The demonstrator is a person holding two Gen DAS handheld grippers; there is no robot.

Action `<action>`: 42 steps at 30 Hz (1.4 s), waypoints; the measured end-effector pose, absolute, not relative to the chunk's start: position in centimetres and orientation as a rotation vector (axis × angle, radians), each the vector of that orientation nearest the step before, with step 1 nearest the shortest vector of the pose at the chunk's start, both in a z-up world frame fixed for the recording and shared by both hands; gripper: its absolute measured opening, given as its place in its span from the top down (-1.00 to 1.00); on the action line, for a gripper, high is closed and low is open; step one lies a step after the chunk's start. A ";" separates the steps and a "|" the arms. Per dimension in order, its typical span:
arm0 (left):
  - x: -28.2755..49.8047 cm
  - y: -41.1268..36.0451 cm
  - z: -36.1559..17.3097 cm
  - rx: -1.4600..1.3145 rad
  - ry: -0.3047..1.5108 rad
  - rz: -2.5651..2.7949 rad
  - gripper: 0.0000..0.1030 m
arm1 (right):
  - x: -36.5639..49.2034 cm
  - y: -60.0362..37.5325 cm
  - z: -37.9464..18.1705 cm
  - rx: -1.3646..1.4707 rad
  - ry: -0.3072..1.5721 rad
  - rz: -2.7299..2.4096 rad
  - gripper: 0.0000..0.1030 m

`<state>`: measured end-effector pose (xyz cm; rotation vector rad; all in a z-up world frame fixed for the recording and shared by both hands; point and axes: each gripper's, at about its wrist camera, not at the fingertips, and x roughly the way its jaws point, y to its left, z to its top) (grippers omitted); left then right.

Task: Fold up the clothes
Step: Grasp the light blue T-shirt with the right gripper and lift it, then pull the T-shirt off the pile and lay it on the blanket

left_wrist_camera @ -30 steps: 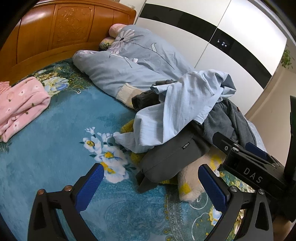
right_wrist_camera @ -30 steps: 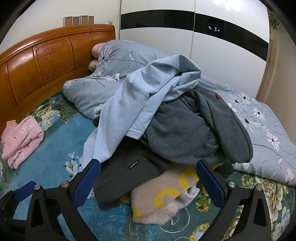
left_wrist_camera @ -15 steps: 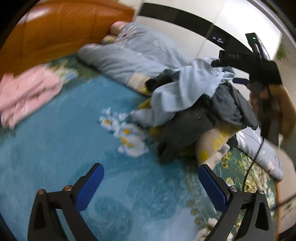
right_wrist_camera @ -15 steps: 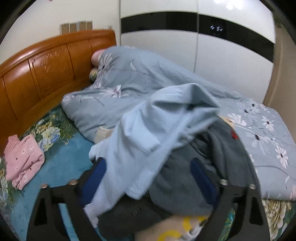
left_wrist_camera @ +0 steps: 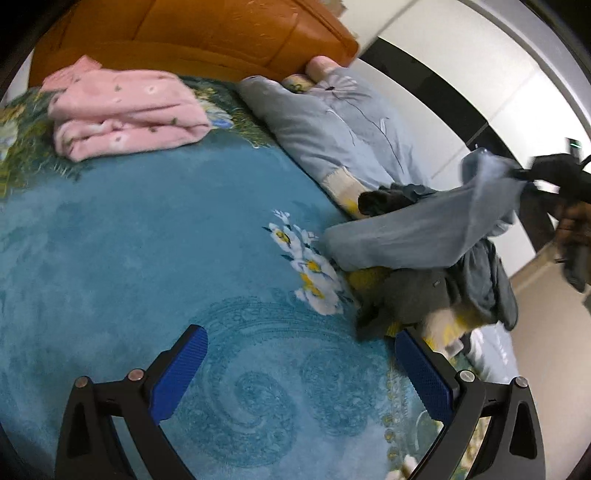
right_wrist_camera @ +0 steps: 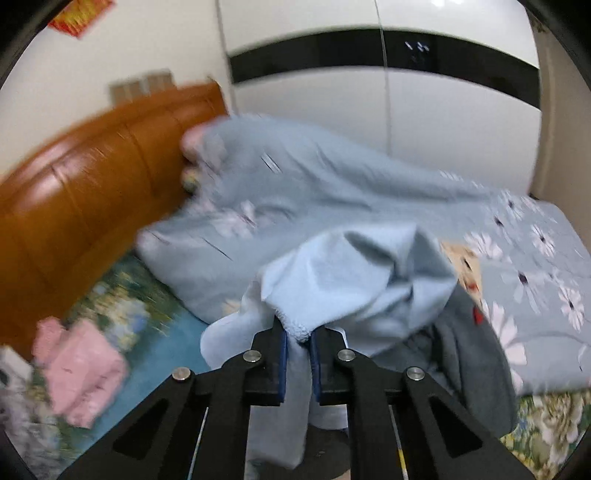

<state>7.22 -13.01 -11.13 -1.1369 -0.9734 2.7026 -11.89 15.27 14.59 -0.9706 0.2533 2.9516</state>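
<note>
My right gripper is shut on a fold of the light blue garment and holds it up above the clothes pile. In the left wrist view the same light blue garment stretches from the pile up to the right gripper at the far right. Under it lie a dark grey garment and a cream and yellow one. My left gripper is open and empty, low over the teal floral bedspread, left of the pile.
A folded pink garment lies near the wooden headboard. A grey-blue floral quilt lies bunched behind the pile. White wardrobe doors stand beyond the bed.
My right gripper has shut on the light blue garment and lifted it off the pile. My left gripper has swung left and back, away from the pile.
</note>
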 end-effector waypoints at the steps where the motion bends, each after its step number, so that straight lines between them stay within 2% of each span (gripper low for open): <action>1: 7.4 -13.3 -11.0 -1.126 -0.992 2.701 -1.00 | -10.8 15.0 16.4 -0.922 0.267 2.992 0.81; 7: 8.5 -14.8 -10.2 -1.076 -1.027 2.723 -1.00 | -1.7 12.4 25.6 -0.689 0.278 3.261 0.81; 11: 10.0 -16.7 -9.4 -1.011 -1.069 2.741 -1.00 | 3.3 10.4 29.2 -0.603 0.340 3.431 0.81; 15: 11.8 -20.0 -9.0 -0.941 -1.208 2.786 -1.00 | 5.7 6.8 30.1 -0.700 0.382 3.561 0.82; 20: 14.8 -25.0 -9.3 -0.808 -1.465 2.806 -1.00 | 9.6 6.1 29.2 -0.741 0.517 3.707 0.83; 24: 15.9 -26.5 -9.5 -0.812 -1.472 2.839 -1.00 | 10.1 10.0 23.8 -0.958 0.683 3.613 0.83; 29: 15.8 -26.9 -10.0 -0.885 -1.428 2.852 -1.00 | 9.6 16.1 5.5 -1.603 0.569 3.047 0.83; 32: 15.4 -26.7 -10.7 -0.933 -1.435 2.819 -1.00 | 10.0 20.2 -6.3 -1.808 0.456 2.631 0.84; 34: 15.0 -26.2 -10.9 -0.955 -1.413 2.797 -1.00 | 11.3 23.1 -10.9 -1.862 0.484 2.441 0.85; 42: 11.4 -23.1 -13.4 -1.185 -1.305 2.634 -1.00 | 10.7 23.7 -10.2 -1.950 0.444 2.499 0.81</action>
